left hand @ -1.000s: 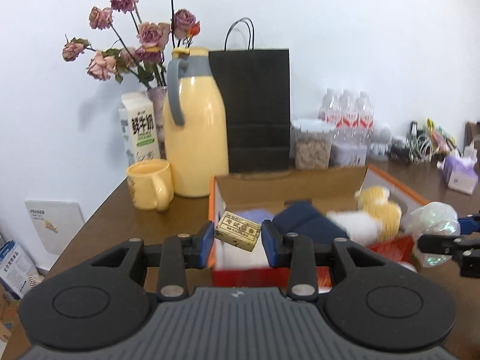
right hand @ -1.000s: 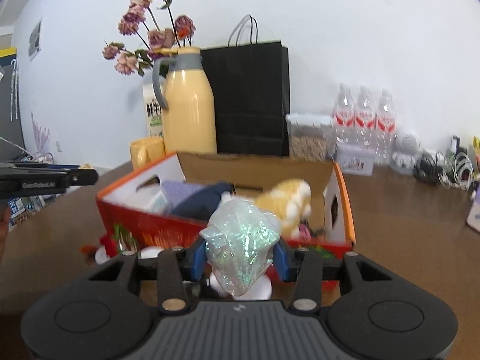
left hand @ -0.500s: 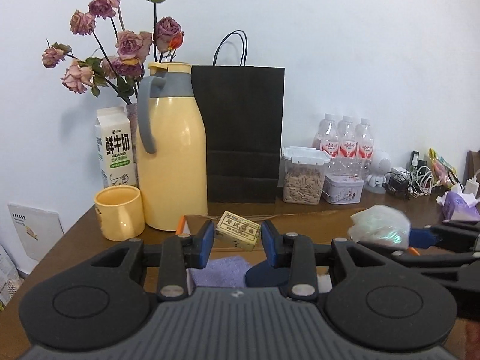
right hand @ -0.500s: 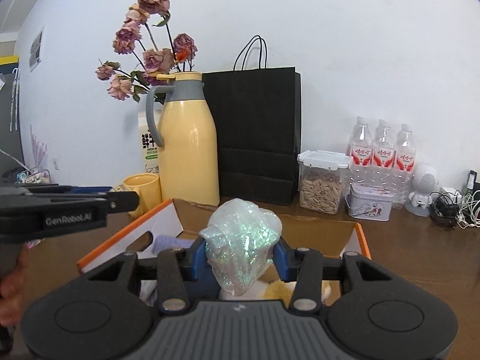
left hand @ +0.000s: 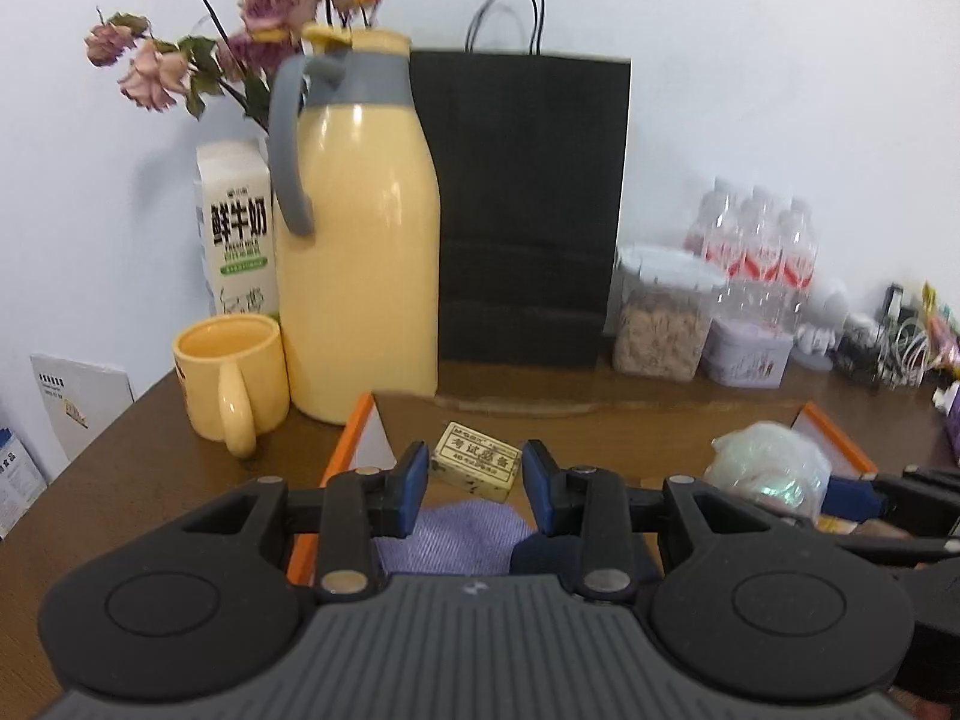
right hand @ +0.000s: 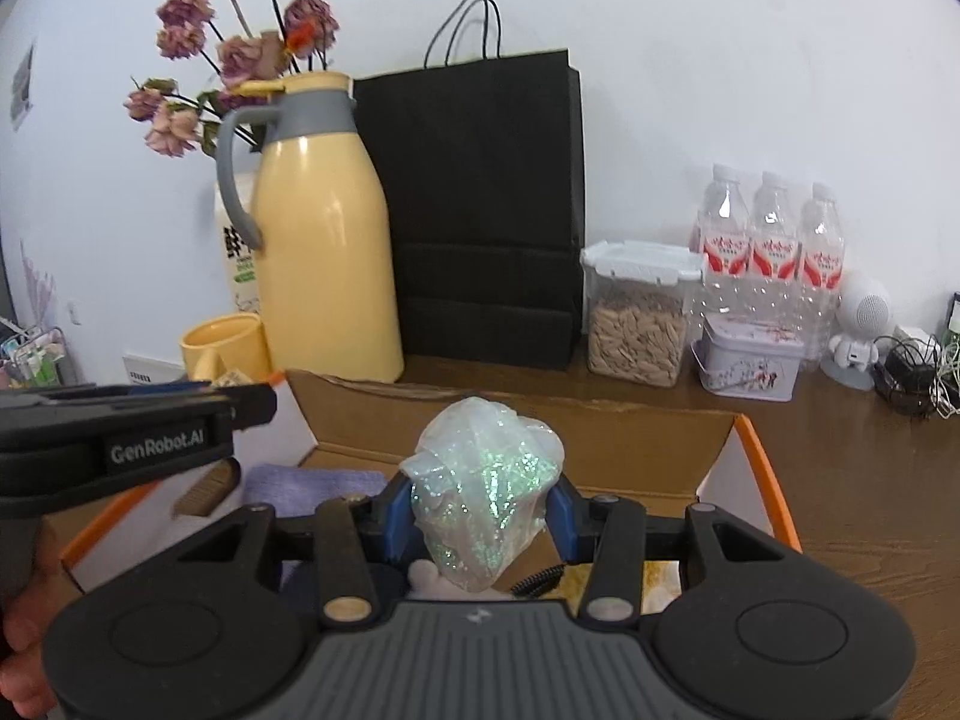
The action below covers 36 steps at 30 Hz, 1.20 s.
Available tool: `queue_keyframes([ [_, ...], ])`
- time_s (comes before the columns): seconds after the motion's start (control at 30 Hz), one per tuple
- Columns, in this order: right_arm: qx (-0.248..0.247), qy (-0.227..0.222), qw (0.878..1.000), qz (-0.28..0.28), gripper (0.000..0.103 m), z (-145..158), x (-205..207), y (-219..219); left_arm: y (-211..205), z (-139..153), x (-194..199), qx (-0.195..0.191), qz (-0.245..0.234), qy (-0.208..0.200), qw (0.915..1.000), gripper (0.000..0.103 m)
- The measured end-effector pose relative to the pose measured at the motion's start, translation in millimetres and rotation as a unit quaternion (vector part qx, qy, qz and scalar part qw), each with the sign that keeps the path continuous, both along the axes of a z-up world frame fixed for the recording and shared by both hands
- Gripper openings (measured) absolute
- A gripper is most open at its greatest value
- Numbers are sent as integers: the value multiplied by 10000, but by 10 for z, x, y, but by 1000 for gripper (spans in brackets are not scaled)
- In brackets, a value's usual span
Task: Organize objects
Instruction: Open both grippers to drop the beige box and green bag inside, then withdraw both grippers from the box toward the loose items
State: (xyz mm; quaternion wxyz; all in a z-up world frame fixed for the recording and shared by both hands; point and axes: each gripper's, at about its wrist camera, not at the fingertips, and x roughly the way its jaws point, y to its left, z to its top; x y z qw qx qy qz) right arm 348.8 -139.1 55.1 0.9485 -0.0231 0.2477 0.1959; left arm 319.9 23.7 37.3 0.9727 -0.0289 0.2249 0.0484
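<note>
My left gripper (left hand: pixel 477 474) is shut on a small tan eraser block (left hand: pixel 477 462) with printed characters, held over the left end of an orange-edged cardboard box (left hand: pixel 354 438). Purple cloth (left hand: pixel 450 540) and dark blue cloth lie in the box below it. My right gripper (right hand: pixel 480 510) is shut on a crumpled iridescent plastic wad (right hand: pixel 483 480), held over the same box (right hand: pixel 762 468). The wad also shows at the right of the left wrist view (left hand: pixel 768 462). The left gripper's body crosses the left of the right wrist view (right hand: pixel 138 426).
A yellow thermos jug (left hand: pixel 357 240), yellow mug (left hand: pixel 231 378), milk carton (left hand: pixel 237 228), dried roses and a black paper bag (left hand: pixel 528 210) stand behind the box. A seed jar (right hand: pixel 639 312), tin (right hand: pixel 750 354), water bottles (right hand: pixel 774 240) and cables are at the back right.
Both grippers have moved forward over the box with their objects still held. The box front has dropped out of sight beneath them.
</note>
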Motion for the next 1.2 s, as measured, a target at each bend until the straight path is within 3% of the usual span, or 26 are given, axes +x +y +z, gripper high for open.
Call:
queue_keyframes([
  [0.13,-32,64,10000,-15,44,-59,19,3,-1,-44,2,28,-9,49,10000,35],
  [0.27,-55,57,10000,-59,56,-78,-8,-16,-7,-46,-26,68,57,2,10000,42],
  [0.33,-59,75,9999,-83,61,-77,-21,-32,-7,-42,-55,110,117,-39,9999,62],
  [0.37,-49,81,9999,-110,73,-78,-27,-44,-4,-29,-71,135,167,-87,9997,80],
  [0.4,-40,68,9999,-145,90,-76,-34,-55,-16,-18,-95,185,212,-163,9995,90],
  [0.43,-27,48,9998,-174,97,-74,-42,-63,-28,-2,-124,246,265,-238,9991,100],
  [0.47,11,33,9998,-182,103,-69,-51,-76,-38,11,-146,276,302,-296,9987,103],
  [0.9,-4,56,9997,-240,103,-60,-93,-100,-47,59,-224,230,300,-426,9984,103],
  [1.2,-5,-162,9998,-142,103,30,-386,-193,53,145,-450,118,300,-591,9977,103],
])
